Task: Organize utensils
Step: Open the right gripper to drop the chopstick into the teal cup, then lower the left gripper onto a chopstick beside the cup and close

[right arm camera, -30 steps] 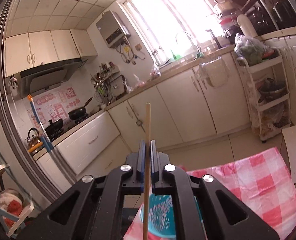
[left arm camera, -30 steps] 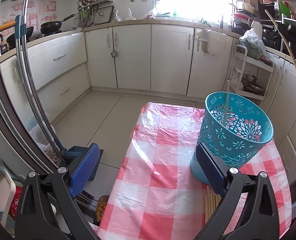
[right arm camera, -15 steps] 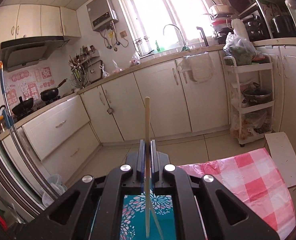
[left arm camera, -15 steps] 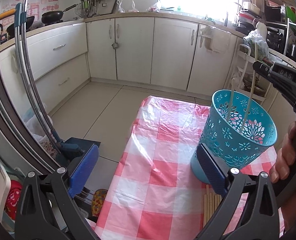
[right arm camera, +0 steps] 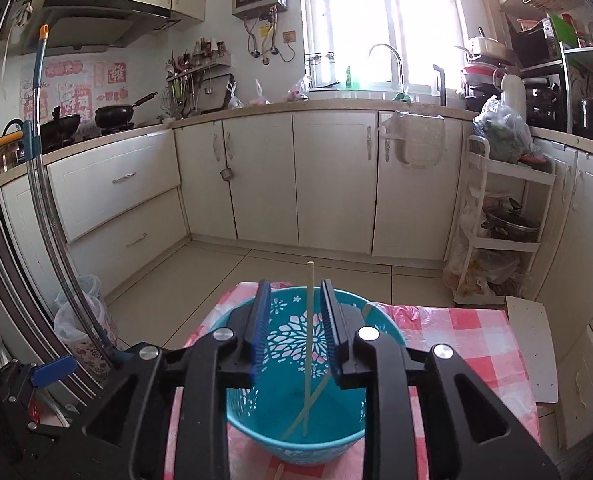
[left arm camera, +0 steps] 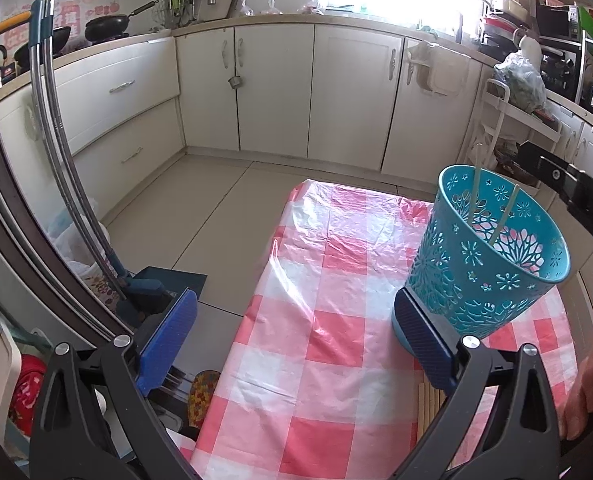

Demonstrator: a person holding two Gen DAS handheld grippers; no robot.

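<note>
The right tool (right arm camera: 292, 316) is opening above the teal basket (left arm camera: 492, 256), near the counter's (left arm camera: 320, 344) far right edge; a chopstick (right arm camera: 308, 344) stands free between its jaws, another beside it. The left tool (left arm camera: 296, 344) gapes wide, empty. Next, probably fetching from the chopstick bundle (left arm camera: 430, 398) at the near edge.

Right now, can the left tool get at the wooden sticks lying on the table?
Probably yes. The left tool is open, and the wooden sticks lie uncovered just under its right finger, beside the blue basket.
</note>
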